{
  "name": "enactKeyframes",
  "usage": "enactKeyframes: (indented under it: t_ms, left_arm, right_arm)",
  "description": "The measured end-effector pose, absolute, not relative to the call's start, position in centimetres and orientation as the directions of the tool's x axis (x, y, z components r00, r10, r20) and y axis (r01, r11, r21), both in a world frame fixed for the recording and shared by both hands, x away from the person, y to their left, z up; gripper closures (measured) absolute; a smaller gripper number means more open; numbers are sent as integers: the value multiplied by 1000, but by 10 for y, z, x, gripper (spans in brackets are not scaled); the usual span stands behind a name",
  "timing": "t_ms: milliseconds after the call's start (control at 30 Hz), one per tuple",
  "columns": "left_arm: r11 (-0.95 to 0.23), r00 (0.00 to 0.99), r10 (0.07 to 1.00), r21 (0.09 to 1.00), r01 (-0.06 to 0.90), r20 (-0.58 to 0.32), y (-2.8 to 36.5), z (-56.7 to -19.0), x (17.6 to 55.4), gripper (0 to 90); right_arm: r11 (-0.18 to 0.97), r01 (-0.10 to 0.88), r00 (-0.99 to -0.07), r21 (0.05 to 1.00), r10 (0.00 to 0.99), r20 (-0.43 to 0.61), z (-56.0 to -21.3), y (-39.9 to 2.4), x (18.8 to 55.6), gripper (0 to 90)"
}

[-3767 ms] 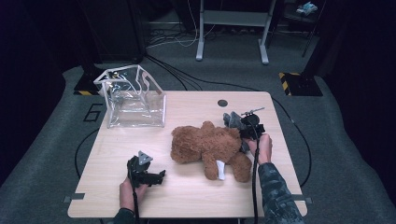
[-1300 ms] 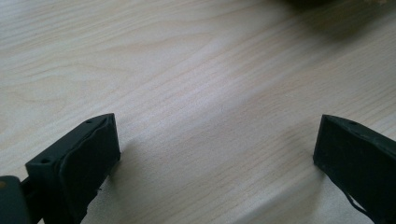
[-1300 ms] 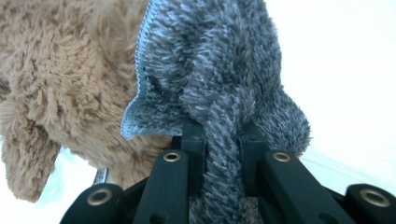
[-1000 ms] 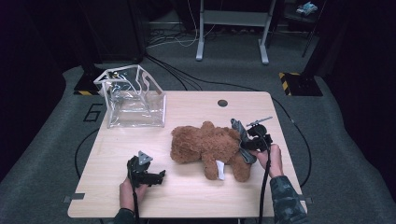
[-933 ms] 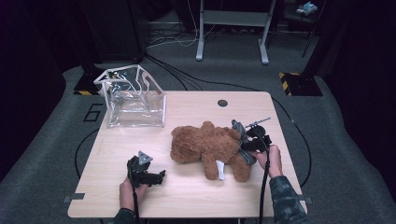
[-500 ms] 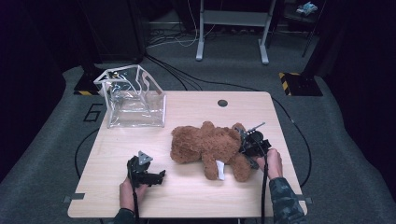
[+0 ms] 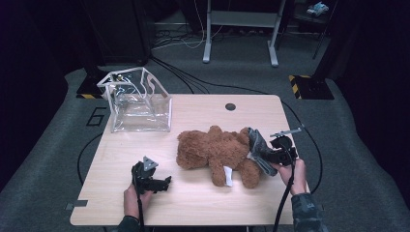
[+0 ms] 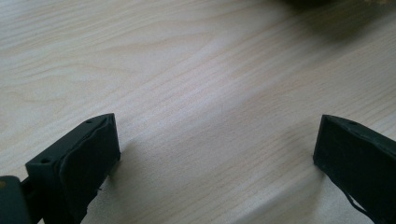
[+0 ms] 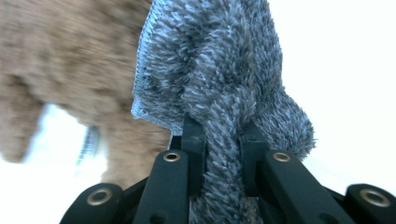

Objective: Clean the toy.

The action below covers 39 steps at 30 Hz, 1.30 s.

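Pale wooden table (image 7: 203, 203), grey cloth (image 9: 224, 84) pinched by right tool (image 9: 223, 140).

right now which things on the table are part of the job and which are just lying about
In use:
- grey cloth, pinched in the right gripper
- teddy bear, which the cloth is against

Lying about:
- clear bag, at the far left of the table
- left gripper, open over bare wood, holding nothing
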<state>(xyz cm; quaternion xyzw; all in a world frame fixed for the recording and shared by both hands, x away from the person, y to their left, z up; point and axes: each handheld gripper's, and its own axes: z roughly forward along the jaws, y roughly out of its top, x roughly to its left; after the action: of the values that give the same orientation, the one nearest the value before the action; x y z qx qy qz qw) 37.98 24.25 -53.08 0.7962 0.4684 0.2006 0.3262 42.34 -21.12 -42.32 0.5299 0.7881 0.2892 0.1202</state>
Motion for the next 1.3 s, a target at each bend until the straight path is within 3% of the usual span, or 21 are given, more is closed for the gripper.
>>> enactKeyframes:
  t_ms: [267, 500, 1200, 1300]
  left_arm:
    - [-349, 481, 877, 707, 615, 14, 243, -531, 380, 0]
    - [-349, 481, 877, 707, 615, 14, 243, -531, 380, 0]
    - [-349, 481, 876, 707, 615, 14, 243, -531, 380, 0]
    - [-349, 481, 876, 708, 614, 15, 243, -531, 380, 0]
  right_arm:
    - [317, 738, -480, 596, 867, 133, -423, -177, 410, 769]
    - [318, 753, -461, 576, 880, 116, -446, -157, 419, 765]
    - [321, 827, -404, 462, 910, 90, -456, -201, 377, 767]
    - [303, 817, -398, 491, 912, 100, -449, -203, 372, 767]
